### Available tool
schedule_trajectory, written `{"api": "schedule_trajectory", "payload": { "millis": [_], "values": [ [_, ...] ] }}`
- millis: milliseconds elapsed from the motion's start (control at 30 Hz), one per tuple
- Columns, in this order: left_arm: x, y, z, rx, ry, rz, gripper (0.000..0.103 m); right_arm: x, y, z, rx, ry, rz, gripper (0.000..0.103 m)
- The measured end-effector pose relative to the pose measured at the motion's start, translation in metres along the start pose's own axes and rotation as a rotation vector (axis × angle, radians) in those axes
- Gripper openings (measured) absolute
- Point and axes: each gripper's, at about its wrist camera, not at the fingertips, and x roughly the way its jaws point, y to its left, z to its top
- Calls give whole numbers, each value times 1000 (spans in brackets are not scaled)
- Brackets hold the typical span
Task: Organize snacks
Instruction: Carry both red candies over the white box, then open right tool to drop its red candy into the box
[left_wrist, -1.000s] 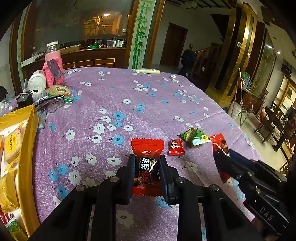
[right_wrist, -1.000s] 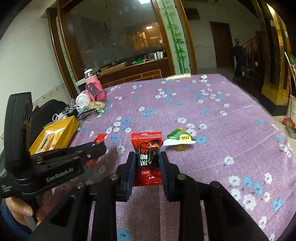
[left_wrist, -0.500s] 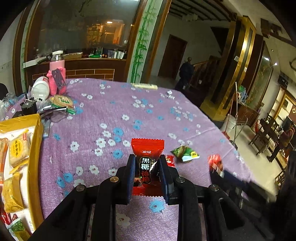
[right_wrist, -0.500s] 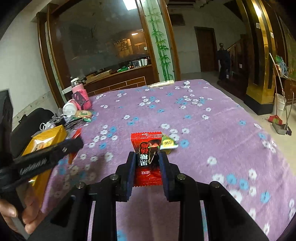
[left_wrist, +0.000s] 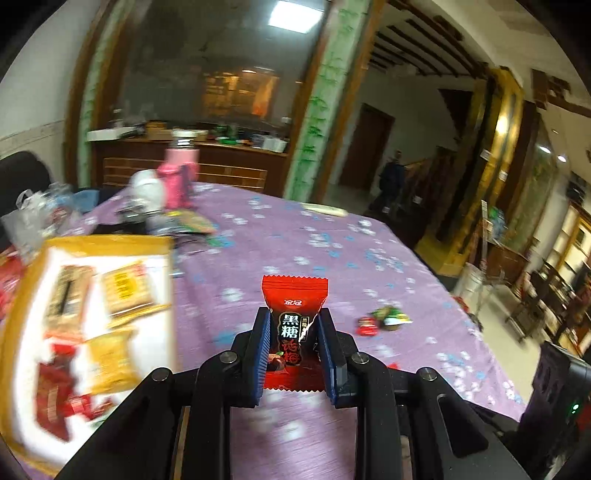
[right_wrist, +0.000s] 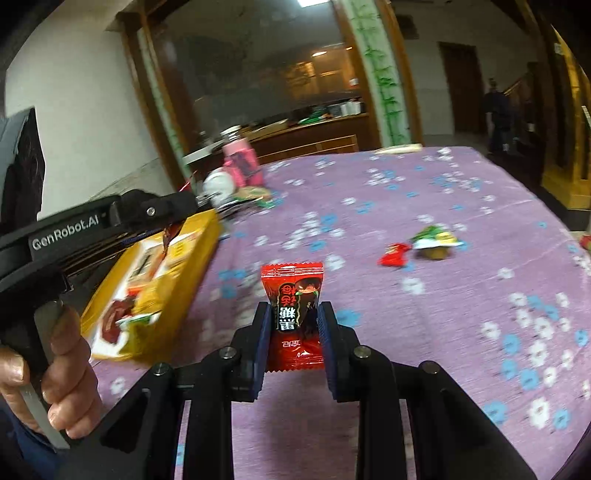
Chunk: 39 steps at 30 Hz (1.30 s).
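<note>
Left claw: the left claw (left_wrist: 293, 350) is clenched on a red candy packet (left_wrist: 293, 325), held upright above the purple flowered surface (left_wrist: 332, 254).
Right claw: the right claw (right_wrist: 293, 343) is clamped on its own red packet (right_wrist: 293, 314), printing upside down, also clear of the cloth.
Yellow box: the yellow box (left_wrist: 22, 314) of snacks sits at nine o'clock from the left claw, already fairly full.
Leftovers: a small red candy (right_wrist: 393, 254) and a green packet (right_wrist: 434, 240) lie together at about two o'clock from the right claw.
Collision risk: both claws look bound for the one box, and could knock each other at its rim.
Drop risk: each grip is on the packet's slippery sides only; I think a jolt could slide one out short of the box.
Overflow risk: a packet let go onto the pile may tumble back out.
</note>
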Motion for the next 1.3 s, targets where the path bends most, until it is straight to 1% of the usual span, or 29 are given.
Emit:
{"api": "schedule_trajectory", "payload": {
  "millis": [100, 200, 400, 533, 600, 667, 800, 900, 1033, 1067, 1100, 1167, 1200, 1233, 1267, 1300],
  "values": [
    [-15, 37, -3, -49, -11, 61, 25, 4, 19, -4, -28, 26, 45, 25],
    [-30, 75, -8, -95, -24, 130, 25, 5, 33, -7, -56, 43, 69, 25],
    [-48, 143, -21, -176, -26, 248, 25, 14, 59, -2, -77, 90, 152, 25],
    [-49, 168, -34, -217, 0, 283, 25, 27, 87, 2, -110, 127, 204, 25],
    [-45, 178, -38, -239, 18, 283, 25, 35, 103, 3, -130, 146, 237, 25],
    [-37, 181, -41, -252, 36, 267, 25, 45, 119, 5, -151, 163, 262, 25],
    [-23, 173, -47, -214, 61, 251, 25, 71, 149, 2, -203, 206, 275, 25],
    [-18, 172, -50, -203, 69, 243, 25, 86, 162, -1, -231, 224, 262, 25],
    [-11, 174, -54, -208, 79, 229, 26, 103, 169, -6, -251, 252, 248, 26],
    [-9, 174, -54, -210, 86, 226, 26, 104, 168, -8, -251, 254, 250, 26],
    [-8, 176, -54, -221, 91, 207, 26, 105, 168, -8, -259, 250, 248, 26],
    [-8, 178, -54, -238, 86, 191, 26, 105, 169, -8, -270, 236, 238, 27],
    [-7, 178, -54, -242, 87, 191, 25, 105, 169, -8, -272, 236, 235, 33],
    [-7, 179, -54, -244, 87, 182, 25, 105, 169, -7, -271, 234, 237, 46],
    [-7, 179, -54, -246, 84, 175, 25, 102, 168, -6, -269, 223, 243, 52],
    [-8, 179, -54, -250, 77, 168, 25, 99, 167, -5, -269, 204, 248, 55]
  ]
}}
